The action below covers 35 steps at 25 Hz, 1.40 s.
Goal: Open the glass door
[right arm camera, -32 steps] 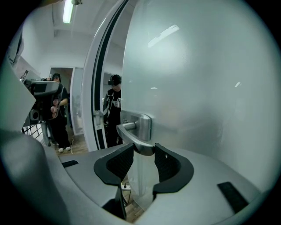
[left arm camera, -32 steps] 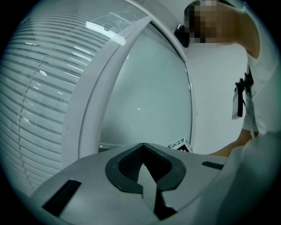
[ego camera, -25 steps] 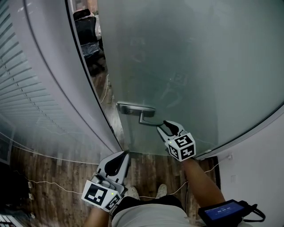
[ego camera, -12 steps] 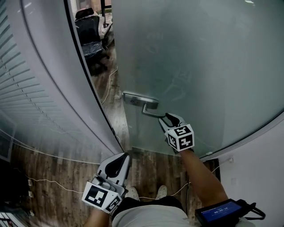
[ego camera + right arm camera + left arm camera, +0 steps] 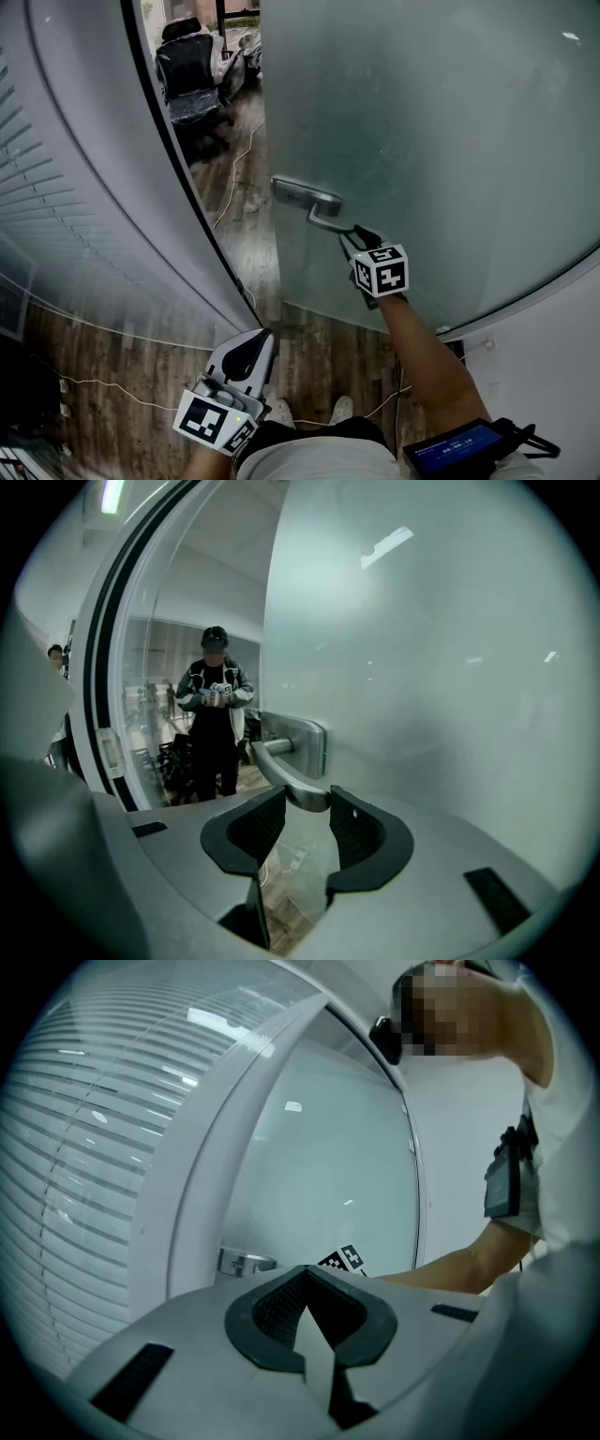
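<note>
Glass takes up most of what we see from the head view: the frosted glass door (image 5: 441, 141) stands ajar, its free edge well clear of the white door frame (image 5: 122, 187) on the left. Through the gap we see a wooden floor (image 5: 328, 361) running into a further room, where a black office chair (image 5: 192, 80) stands. The right gripper view also shows a person (image 5: 214, 714) in dark clothes standing beyond the opening.

On the near face of the door, close to its free edge, a metal handle (image 5: 323, 223) juts from a flat plate. We hold the right claw (image 5: 356, 236) on the outer end of that lever. In the right gripper view the lever's tip sits between the two dark pads, which press on it from either side, so the claw stands fairly wide but is filled by the handle. Its marker cube (image 5: 382, 270) faces up toward us, and a small screen device (image 5: 455, 448) is strapped to our right forearm.

The left claw (image 5: 261, 334) hangs low by our waist, apart from the door and the frame, pointing toward them. Its pads meet at the tips and nothing lies between them.

Slatted blinds (image 5: 37, 216) show behind the glass panel left of the frame, and a thin cable (image 5: 103, 386) trails across the floor near our feet.
</note>
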### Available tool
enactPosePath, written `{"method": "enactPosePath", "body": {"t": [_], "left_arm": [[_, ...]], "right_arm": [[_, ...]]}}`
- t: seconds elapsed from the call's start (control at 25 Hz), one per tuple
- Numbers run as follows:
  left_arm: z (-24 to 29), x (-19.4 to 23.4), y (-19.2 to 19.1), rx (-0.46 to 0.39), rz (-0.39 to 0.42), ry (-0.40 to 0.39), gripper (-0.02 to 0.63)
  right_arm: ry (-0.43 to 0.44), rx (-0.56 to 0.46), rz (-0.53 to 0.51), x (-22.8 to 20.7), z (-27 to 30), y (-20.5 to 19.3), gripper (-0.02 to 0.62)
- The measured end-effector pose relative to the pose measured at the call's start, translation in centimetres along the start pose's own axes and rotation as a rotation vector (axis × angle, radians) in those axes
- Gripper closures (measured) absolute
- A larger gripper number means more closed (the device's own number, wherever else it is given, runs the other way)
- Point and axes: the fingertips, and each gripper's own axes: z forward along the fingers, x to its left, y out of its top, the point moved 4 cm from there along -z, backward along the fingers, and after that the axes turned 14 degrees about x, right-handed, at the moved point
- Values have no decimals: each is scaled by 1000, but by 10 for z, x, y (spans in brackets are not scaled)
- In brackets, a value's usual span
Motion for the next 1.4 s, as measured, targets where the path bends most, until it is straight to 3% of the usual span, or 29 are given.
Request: {"method": "enactPosePath", "body": {"t": [0.68,0.88,1.0,1.4], "left_arm": [[-11,-1,0,12,-16,21,607],[-10,-2,-2,4,-14,20,607],[-8,-3,0,-2,-9,8,607],[15,-10,-2,-6,41,-74,607]], "right_arm": [[-88,31,98,-48,30,27,446],[-85,-50,91,-46,6,32,449],[-105,-122,45,-38,-22,38,594],[-81,-329,32,-10,-126,23,594]]}}
